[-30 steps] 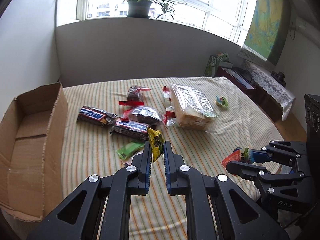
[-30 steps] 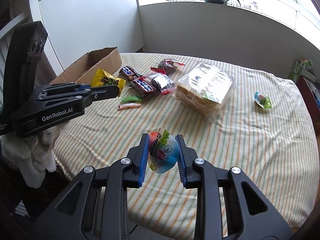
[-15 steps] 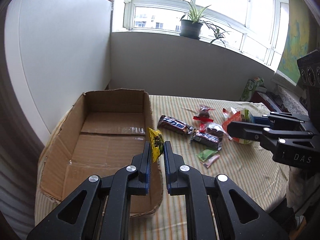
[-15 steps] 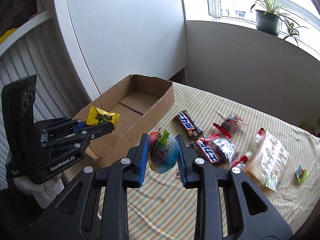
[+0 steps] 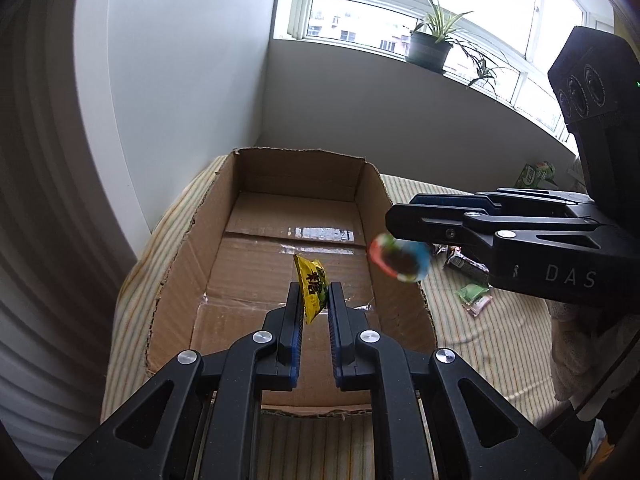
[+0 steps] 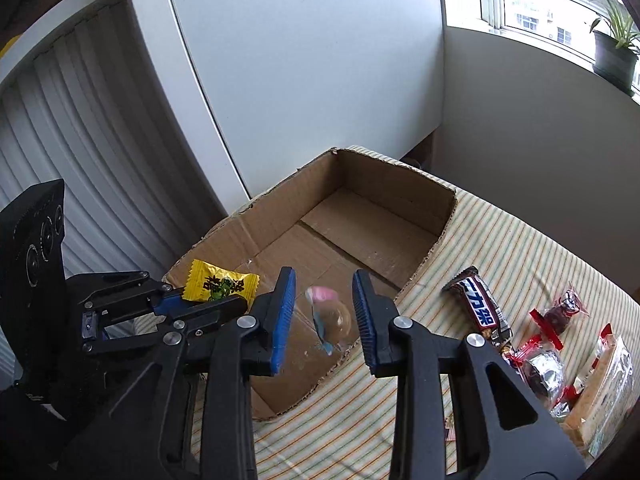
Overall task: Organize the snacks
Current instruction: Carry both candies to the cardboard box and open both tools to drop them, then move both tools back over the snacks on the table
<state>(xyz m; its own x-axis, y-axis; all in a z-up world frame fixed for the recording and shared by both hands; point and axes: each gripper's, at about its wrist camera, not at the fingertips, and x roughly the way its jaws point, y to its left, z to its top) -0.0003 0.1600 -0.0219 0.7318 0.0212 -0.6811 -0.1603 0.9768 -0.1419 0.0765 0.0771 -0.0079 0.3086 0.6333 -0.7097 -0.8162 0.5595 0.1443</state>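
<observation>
Striped bench, cardboard box [image 5: 224, 236] at 12 o'clock: left tool [image 5: 314, 300] pinches light, crinkly yellow candy [image 5: 311, 287] by its edge; right tool [image 6: 323, 312] spread, jelly cup [image 6: 329, 316] dropping boxward.

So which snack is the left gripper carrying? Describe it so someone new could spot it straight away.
Find the open brown cardboard box on the striped tablecloth. Above its floor, the black left gripper pinches a small yellow candy wrapper with dark print. It is flat and sharply in focus, whereas the blurred round red-and-blue snack beside it is loose under the right gripper.
</observation>
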